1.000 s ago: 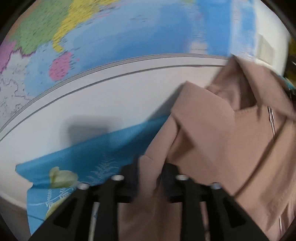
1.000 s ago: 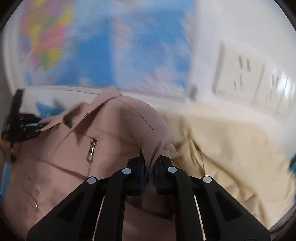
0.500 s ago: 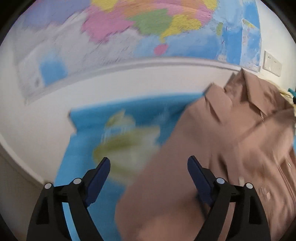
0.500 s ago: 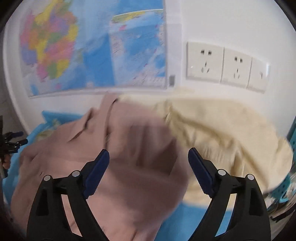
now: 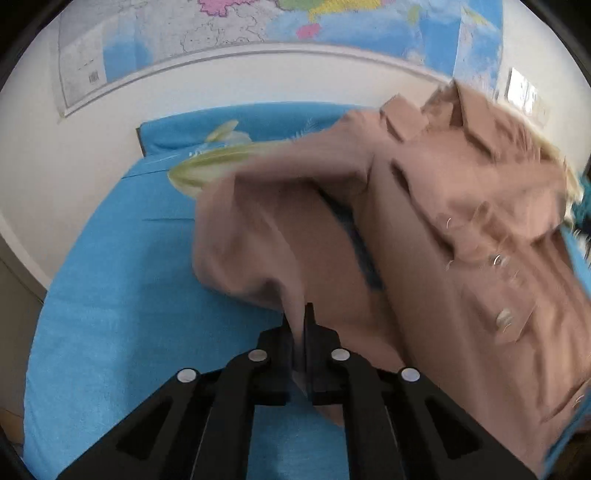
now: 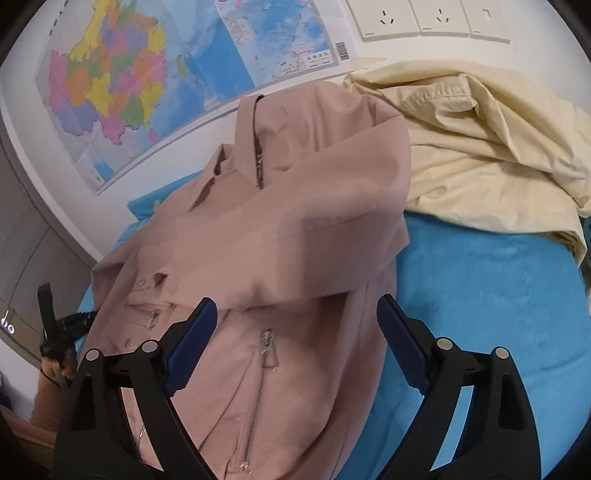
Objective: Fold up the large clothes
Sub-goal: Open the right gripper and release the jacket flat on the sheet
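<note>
While your left tongs (image 5: 298,325) pinch the sleeve of the pink jacket (image 6: 280,236) at lower centre and your right tongs (image 6: 295,343) hang wide above its zipped front on the blue bed (image 6: 498,295), you're mid sleeve-fold, so probably carry that sleeve across the chest.

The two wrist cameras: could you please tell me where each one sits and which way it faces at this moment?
Left wrist: sits on the left gripper, looks over the blue sheet toward the wall map; its black fingers pinch the pink jacket.
Right wrist: sits on the right gripper, jaws apart, looks down on the pink jacket, the cream garment and the wall sockets.
Shared: jacket, sheet, map.
</note>
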Demonstrator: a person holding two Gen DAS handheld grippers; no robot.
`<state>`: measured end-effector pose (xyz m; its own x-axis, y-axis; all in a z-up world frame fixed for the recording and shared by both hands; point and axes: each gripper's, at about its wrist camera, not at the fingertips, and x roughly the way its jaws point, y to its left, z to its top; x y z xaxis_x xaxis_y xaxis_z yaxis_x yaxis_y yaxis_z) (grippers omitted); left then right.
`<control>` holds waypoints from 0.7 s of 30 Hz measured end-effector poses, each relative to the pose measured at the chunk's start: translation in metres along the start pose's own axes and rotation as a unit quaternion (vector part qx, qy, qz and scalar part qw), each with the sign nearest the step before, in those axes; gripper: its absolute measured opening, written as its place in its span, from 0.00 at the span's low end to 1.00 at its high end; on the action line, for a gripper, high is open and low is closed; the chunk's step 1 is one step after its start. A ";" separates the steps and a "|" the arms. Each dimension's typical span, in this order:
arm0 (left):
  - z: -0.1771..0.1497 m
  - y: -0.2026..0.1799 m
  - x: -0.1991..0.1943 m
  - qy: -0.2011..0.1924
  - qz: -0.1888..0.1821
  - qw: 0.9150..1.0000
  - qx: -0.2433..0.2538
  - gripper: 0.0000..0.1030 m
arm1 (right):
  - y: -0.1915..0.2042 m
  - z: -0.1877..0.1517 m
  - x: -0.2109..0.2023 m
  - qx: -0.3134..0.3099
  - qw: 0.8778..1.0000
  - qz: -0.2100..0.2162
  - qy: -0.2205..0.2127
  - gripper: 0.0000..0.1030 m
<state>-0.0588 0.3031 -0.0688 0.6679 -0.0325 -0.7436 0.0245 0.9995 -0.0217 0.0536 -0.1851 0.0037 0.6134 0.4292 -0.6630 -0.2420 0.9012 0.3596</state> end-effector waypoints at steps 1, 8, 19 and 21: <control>0.013 0.004 -0.013 -0.033 0.028 0.999 0.002 0.03 | 0.002 -0.001 -0.002 -0.003 1.000 -0.001 0.001 0.84; 0.058 0.046 -0.034 -0.035 0.261 0.965 0.013 0.64 | 0.006 -0.030 -0.026 -0.031 0.999 -0.011 0.005 0.83; -0.076 -0.034 -0.073 -0.064 -0.103 0.989 0.081 0.77 | 0.012 -0.131 -0.080 -0.118 0.991 -0.029 0.053 0.83; -0.095 -0.038 -0.082 -0.065 -0.145 0.984 0.078 0.85 | 0.013 -0.149 -0.083 -0.139 0.987 -0.051 0.061 0.82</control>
<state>-0.1852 0.2685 -0.0705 0.7049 -0.3264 -0.6297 0.3349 0.9358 -0.1102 -0.1124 -0.1999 -0.0348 0.5546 0.3238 -0.7665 -0.3906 0.9147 0.1037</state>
